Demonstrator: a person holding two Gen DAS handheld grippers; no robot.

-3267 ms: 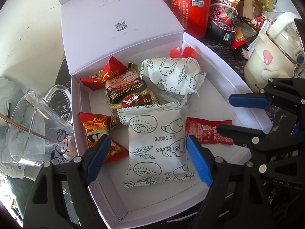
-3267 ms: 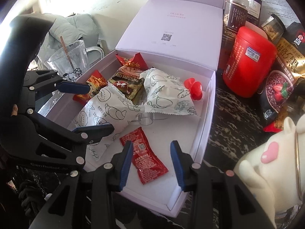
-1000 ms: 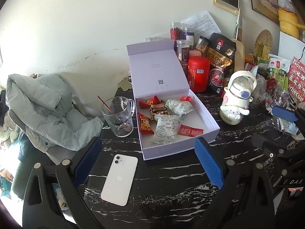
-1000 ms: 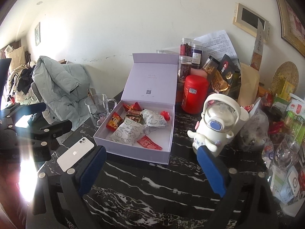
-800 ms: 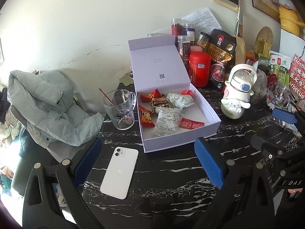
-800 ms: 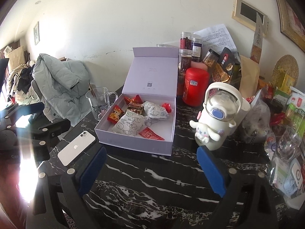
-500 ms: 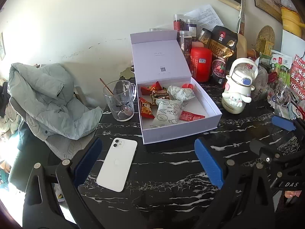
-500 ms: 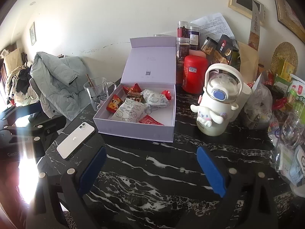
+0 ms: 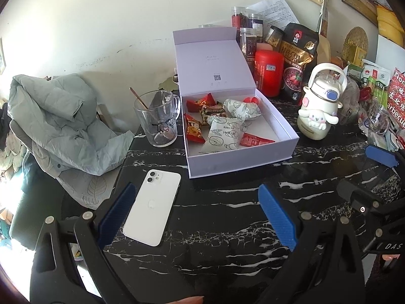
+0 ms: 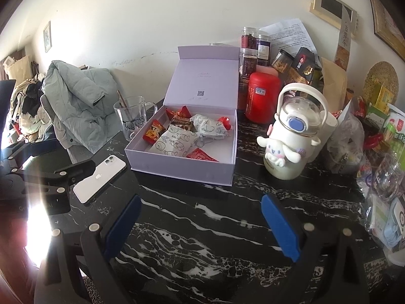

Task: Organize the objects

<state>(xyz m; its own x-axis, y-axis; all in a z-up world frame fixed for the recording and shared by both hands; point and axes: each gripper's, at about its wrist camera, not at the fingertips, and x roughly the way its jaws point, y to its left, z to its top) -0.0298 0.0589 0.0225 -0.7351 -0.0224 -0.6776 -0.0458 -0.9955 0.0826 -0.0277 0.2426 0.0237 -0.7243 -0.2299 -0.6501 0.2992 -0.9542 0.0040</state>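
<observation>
Black marble-veined worktop (image 9: pixel 227 217). White smartphone (image 9: pixel 152 210) face down, 8 o'clock; clear glass mug (image 9: pixel 158 121), 10 o'clock; open lilac cardboard box (image 9: pixel 243 157) holding wrapped snack packets (image 9: pixel 224 136), centre; cream cartoon-dog flask (image 9: pixel 319 111), 2 o'clock. Left gripper (image 9: pixel 197 217) and right gripper (image 10: pixel 202 225): both spread wide, empty.

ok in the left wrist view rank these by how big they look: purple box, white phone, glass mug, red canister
1. purple box, lid open: clearly largest.
2. white phone, though it lies nearer the camera, which inflates it.
3. glass mug.
4. red canister, partly hidden behind the box, so its place below the mug is unsure.
</observation>
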